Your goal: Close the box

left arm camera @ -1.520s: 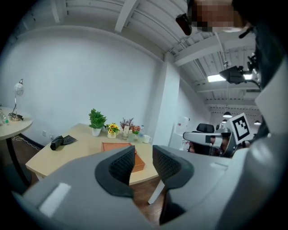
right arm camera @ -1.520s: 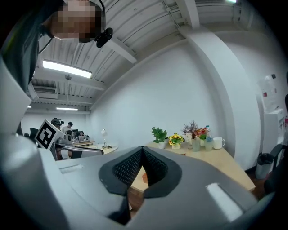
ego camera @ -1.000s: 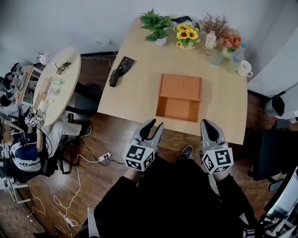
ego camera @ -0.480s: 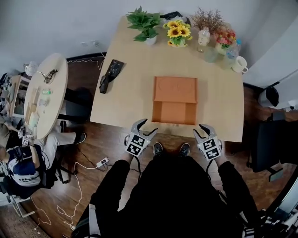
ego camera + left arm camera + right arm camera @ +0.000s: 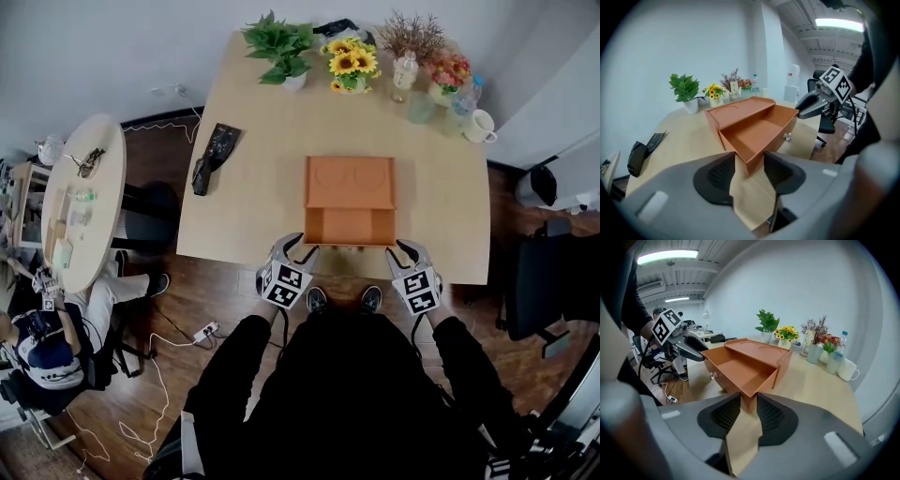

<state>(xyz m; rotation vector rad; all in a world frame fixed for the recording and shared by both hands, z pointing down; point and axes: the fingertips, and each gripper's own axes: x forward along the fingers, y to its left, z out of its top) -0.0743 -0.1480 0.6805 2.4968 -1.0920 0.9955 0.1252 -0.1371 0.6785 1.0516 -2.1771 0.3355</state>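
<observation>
An orange box [image 5: 350,181] sits mid-table with its drawer [image 5: 349,226] pulled out toward me; a small knob [image 5: 787,136] is on the drawer front. My left gripper [image 5: 298,253] hovers at the drawer's front left corner and my right gripper [image 5: 405,251] at its front right corner. In the left gripper view the left gripper [image 5: 749,160] has the drawer [image 5: 757,136] corner in line with its gap. The right gripper [image 5: 748,401] likewise has the drawer [image 5: 740,369] corner showing in its gap. Both pairs of jaws have just been closing, with pads pressing on nothing.
Along the table's far edge stand a green plant [image 5: 278,42], sunflowers [image 5: 348,64], a bottle [image 5: 404,70] and a white mug [image 5: 480,127]. A black object [image 5: 211,157] lies at the left. A round table [image 5: 80,211] and a seated person [image 5: 42,337] are at the far left.
Both grippers have dropped from in front of me down to the table's near edge, at the drawer's two front corners. Their jaws stand wider than a second ago.
</observation>
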